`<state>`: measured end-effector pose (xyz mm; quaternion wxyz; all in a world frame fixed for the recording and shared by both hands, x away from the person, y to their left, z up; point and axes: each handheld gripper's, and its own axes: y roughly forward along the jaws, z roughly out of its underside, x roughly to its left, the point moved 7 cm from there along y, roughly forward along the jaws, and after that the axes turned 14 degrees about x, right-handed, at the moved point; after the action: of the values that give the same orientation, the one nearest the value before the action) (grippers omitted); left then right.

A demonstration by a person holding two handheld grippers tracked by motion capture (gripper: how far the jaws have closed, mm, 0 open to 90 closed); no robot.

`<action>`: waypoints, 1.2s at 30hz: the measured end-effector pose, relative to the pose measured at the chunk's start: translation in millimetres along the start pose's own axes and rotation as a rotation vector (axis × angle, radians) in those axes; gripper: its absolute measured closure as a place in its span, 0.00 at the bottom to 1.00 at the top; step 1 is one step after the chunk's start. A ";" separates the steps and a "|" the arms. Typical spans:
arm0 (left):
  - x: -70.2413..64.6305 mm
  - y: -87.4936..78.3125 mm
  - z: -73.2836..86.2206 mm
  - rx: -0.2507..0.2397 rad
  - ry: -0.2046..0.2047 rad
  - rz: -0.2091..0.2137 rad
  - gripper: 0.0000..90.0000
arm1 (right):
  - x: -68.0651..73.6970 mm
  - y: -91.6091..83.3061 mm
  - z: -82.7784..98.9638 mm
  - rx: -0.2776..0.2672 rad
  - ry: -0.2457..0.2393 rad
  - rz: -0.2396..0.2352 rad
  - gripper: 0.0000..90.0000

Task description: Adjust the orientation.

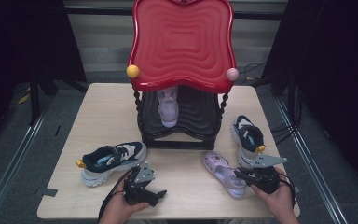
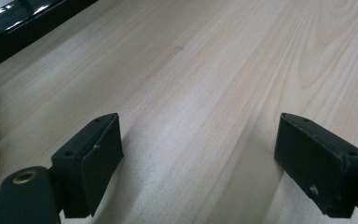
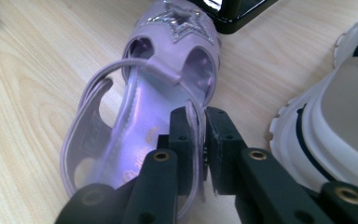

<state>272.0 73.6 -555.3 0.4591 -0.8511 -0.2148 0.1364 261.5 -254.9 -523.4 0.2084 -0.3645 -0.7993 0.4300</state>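
Right gripper view: right gripper (image 3: 200,140) pinches the lilac sandal's (image 3: 144,121) heel strap, toe cropped.

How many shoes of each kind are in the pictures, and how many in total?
Purple sandals: 2, one on the rack's lower shelf, one on the table gripped by the right tool.
Navy sneakers: 2, one at left, one at right.
Total: 4 shoes.
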 end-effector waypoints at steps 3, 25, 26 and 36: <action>0.0 0.0 0.1 0.000 -0.001 0.000 0.16 | 0.2 -1.2 -1.1 -0.013 -0.017 0.013 0.92; 0.1 0.0 0.0 0.000 0.000 0.000 0.16 | 16.2 -23.5 -25.5 -0.105 -0.062 0.040 0.93; 0.0 0.0 0.0 0.000 -0.001 0.000 0.16 | 16.8 -24.3 -27.4 -0.106 -0.071 0.041 0.93; 0.0 0.0 0.0 0.000 0.000 0.000 0.16 | 22.3 -38.8 -51.7 -0.124 -0.081 0.058 0.93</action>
<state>272.1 73.7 -555.3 0.4594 -0.8511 -0.2146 0.1363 264.9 -224.3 -462.2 0.1402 -0.3822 -0.8213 0.3997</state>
